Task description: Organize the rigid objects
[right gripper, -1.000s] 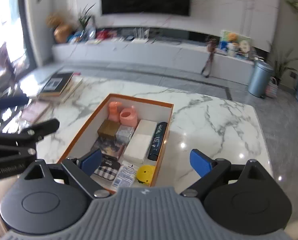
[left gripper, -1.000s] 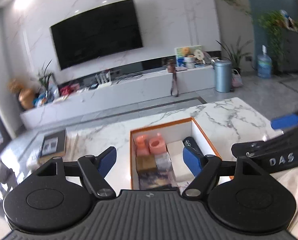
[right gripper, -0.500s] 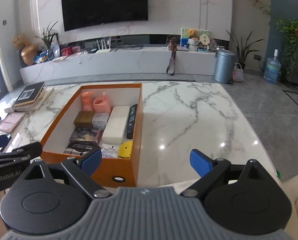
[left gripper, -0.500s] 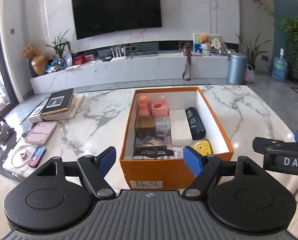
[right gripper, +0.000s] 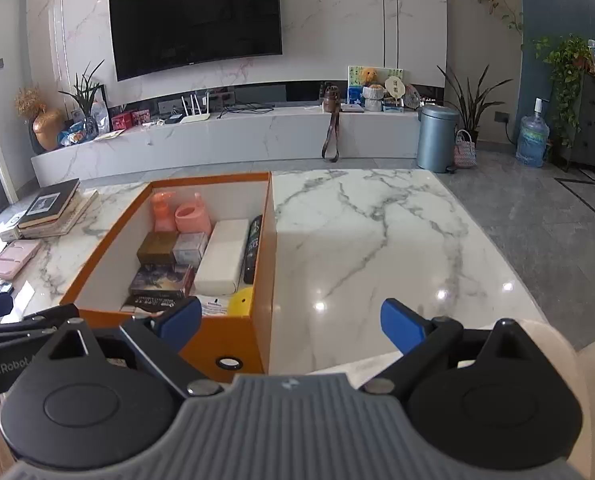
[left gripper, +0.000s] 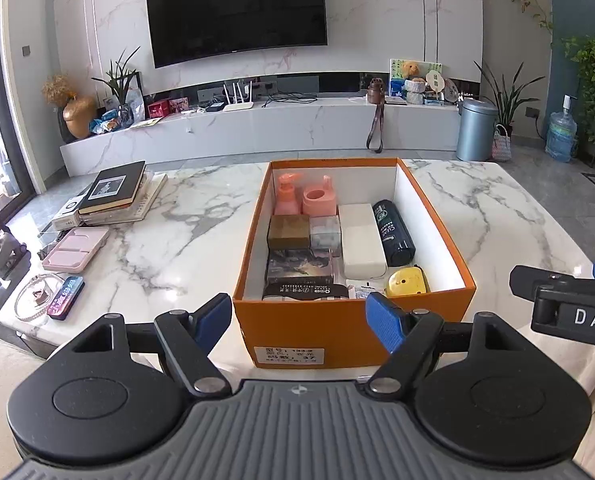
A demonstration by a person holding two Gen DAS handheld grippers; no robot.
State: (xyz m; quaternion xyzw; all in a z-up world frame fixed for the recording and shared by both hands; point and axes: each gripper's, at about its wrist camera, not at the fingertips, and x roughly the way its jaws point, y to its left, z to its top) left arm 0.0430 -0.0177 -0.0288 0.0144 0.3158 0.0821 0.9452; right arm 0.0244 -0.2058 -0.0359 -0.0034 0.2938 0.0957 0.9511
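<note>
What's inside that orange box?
The orange box holds two pink containers, a long white case, a dark tube, small boxes and a yellow item. Anything beneath them is hidden.

Bare marble table [right gripper: 377, 240] right of the orange box [left gripper: 353, 332]; books [left gripper: 113, 196], pink case [left gripper: 75, 249] crowding the left. Box packed, narrow strip free along its left wall.
</note>
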